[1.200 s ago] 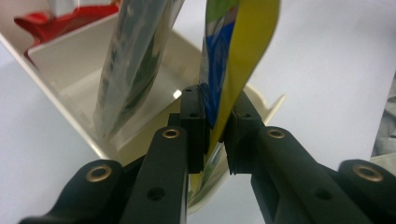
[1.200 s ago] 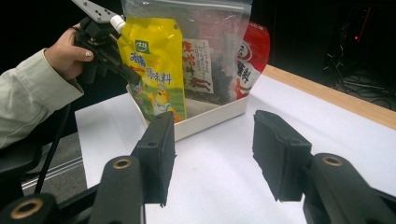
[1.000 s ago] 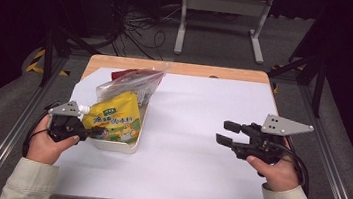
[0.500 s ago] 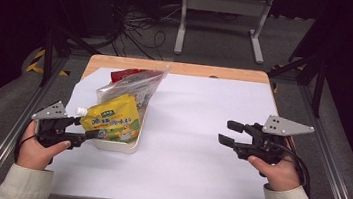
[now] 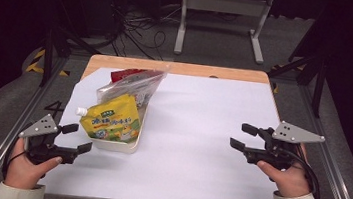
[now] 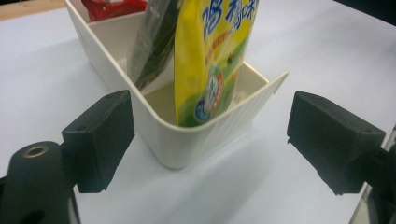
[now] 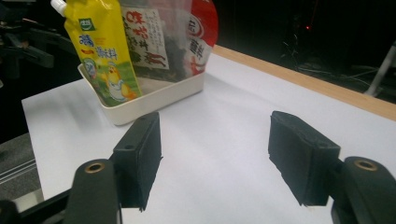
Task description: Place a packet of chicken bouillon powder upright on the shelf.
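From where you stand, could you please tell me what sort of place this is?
Probably a lab recording bench: a white-covered wooden table in a dark room, loose cables on the floor behind, and a metal stand.

1. High view: the white table sheet (image 5: 201, 132) is evenly lit from above, with dark surroundings and the floor behind nearly black.
2. High view is soft and low in detail; shadows are weak.
3. Left gripper view: bright, a soft shadow under the cream tray (image 6: 187, 140), near jaws blurred.
4. Right gripper view: background dark, slight glare on the clear bag (image 7: 159, 32), jaws out of focus.
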A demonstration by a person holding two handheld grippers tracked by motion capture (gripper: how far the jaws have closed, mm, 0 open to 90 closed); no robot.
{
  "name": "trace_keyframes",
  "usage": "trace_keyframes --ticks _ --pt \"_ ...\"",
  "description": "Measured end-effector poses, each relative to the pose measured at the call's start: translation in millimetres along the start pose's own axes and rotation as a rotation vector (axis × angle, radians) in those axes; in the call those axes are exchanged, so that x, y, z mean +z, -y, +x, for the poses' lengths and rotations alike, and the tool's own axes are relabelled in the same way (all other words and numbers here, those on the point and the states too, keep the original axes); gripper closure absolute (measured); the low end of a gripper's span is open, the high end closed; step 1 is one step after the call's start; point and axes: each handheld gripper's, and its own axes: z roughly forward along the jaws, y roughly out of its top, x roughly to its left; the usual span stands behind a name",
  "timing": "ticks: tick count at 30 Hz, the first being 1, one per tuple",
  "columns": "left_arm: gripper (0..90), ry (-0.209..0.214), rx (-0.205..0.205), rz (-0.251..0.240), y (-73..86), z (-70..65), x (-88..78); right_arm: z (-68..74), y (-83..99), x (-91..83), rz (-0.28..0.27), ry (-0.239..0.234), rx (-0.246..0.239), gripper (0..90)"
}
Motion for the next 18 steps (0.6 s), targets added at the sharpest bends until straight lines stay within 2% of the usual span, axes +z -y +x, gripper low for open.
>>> trace_keyframes --ticks 4,8,14,18 --pt "14.1 0.005 -0.011 -0.019 10.7 1.9 2.0 -5.8 11.3 -6.0 0.013 0.028 0.015 33.3" --pt "14.3 0.019 -0.021 0.002 20.4 4.0 6.7 -10.5 23.7 -9.7 0.034 0.051 0.039 31.5" --pt "13.8 0.041 -0.029 -0.017 32.0 7.3 13.5 -17.3 40.6 -16.0 0.047 0.085 0.063 30.7" --pt "13.6 0.04 -0.037 0.005 38.2 7.6 20.5 -19.6 49.4 -17.0 0.062 0.1 0.068 29.8"
